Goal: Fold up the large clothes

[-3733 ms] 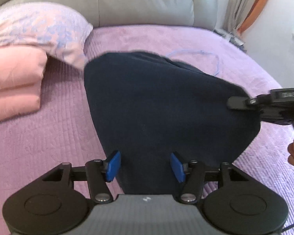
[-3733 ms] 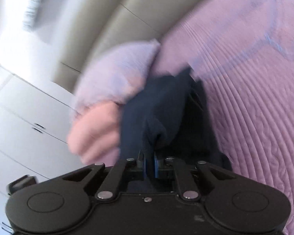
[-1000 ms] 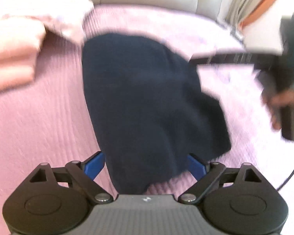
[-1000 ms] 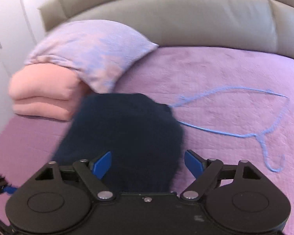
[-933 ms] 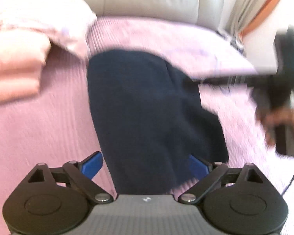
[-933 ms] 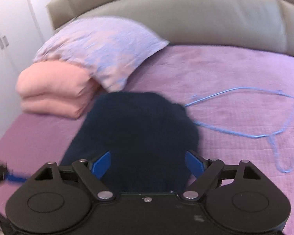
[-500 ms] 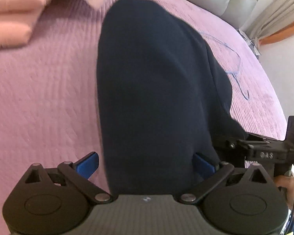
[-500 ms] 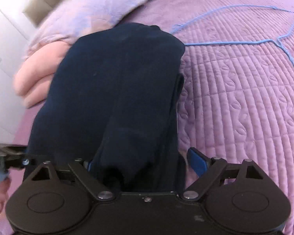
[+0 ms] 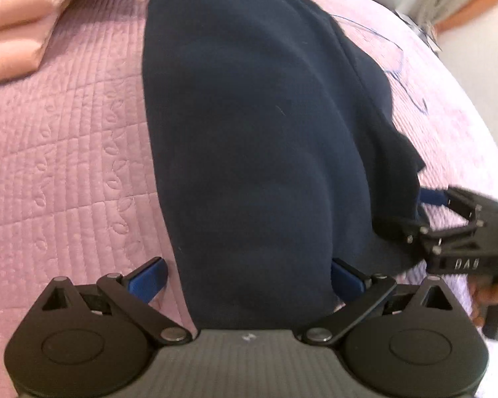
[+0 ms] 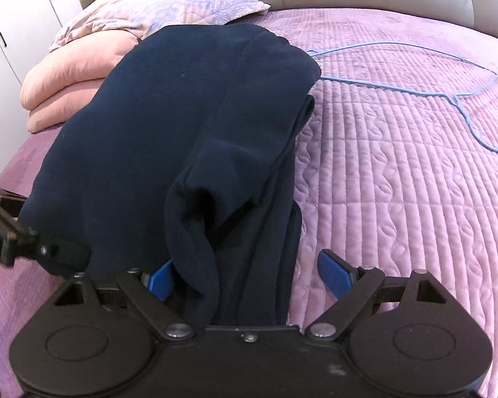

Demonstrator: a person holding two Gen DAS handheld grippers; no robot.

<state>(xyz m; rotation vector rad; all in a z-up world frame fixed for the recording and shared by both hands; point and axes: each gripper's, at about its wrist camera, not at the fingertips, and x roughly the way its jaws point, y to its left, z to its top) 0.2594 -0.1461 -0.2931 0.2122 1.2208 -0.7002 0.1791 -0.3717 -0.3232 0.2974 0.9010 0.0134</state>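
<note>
A dark navy garment lies folded lengthwise on the purple quilted bed, running from the pillows toward me. My left gripper is open, its blue fingers astride the garment's near left end. My right gripper is open, its fingers astride the bunched near right edge of the garment, where several layers stack up. The right gripper also shows in the left wrist view at the garment's right corner. The left gripper's tip shows at the left edge of the right wrist view.
The purple quilt covers the bed. A blue wire hanger lies on it to the right of the garment. A floral pillow and a folded pink blanket sit at the head. White wardrobe doors stand at left.
Both grippers have dropped low and close to the garment's near edge, jaws staying open. Earlier the right gripper was shut on the garment's side; it has let go.
</note>
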